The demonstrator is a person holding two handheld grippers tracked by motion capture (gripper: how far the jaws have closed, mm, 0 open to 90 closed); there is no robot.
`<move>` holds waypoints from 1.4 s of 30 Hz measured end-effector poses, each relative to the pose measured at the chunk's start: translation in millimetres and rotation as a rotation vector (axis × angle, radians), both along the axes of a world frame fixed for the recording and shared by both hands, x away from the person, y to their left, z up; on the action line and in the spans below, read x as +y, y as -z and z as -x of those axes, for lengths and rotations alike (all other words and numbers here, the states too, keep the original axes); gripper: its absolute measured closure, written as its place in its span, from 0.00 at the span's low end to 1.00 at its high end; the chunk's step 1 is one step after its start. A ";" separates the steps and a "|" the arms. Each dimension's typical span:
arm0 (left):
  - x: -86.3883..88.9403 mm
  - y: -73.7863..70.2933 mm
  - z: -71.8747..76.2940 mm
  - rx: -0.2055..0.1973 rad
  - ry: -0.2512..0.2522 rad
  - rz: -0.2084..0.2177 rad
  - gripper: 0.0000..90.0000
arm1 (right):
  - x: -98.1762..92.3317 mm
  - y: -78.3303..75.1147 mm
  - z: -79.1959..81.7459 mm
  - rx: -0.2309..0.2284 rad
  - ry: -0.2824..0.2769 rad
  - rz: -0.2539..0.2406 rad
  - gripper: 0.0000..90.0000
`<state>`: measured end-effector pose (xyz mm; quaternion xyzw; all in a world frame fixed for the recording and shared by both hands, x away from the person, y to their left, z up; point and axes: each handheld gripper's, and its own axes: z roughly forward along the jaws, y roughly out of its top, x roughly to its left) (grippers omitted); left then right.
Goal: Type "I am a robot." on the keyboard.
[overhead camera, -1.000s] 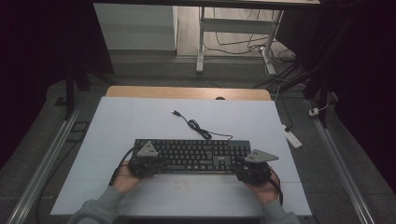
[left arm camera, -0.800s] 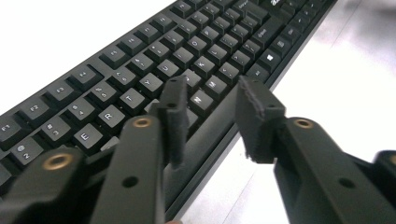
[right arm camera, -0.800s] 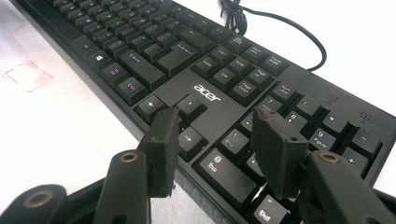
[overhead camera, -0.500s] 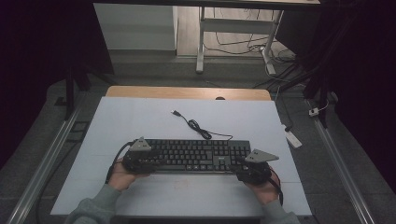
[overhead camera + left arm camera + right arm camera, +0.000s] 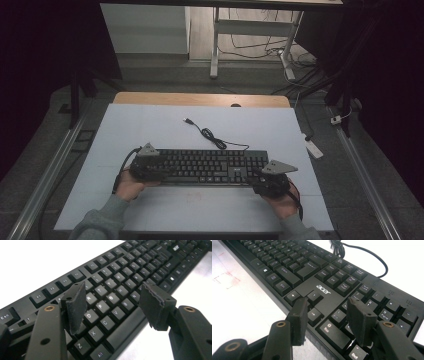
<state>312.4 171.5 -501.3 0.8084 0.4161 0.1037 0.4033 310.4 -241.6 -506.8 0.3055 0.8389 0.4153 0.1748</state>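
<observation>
Black jaws on your left gripper (image 5: 112,307) have just been opening and stand apart over the keyboard (image 5: 207,166) near you, gripping nothing. Your right gripper (image 5: 329,322) gapes above its arrow keys. Close carelessly and a key could pop off. Beyond, its cable (image 5: 210,135) crosses the white table (image 5: 150,125); the room is dark.

The keyboard (image 5: 120,285) is matt black plastic with smooth keycaps that catch a soft sheen (white legends printed on them). The left gripper (image 5: 112,307) has dull black plastic jaws, faced with rough, ragged-edged foam-like pads and set with brass-coloured rivets. The bench (image 5: 150,130) wears a smooth, pale matt sheet over a wooden edge.
</observation>
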 end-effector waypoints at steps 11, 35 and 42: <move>1.3 1.8 -13.2 -0.005 -0.066 -0.027 0.43 | 0.0 0.7 -0.3 0.000 0.001 0.008 0.57; -3.9 17.2 -29.9 0.008 -0.013 -0.063 0.99 | 0.7 1.5 0.2 0.000 0.001 0.007 0.57; -6.7 20.4 -30.9 0.012 -0.012 -0.088 0.99 | 0.6 1.5 0.2 0.000 0.000 0.007 0.57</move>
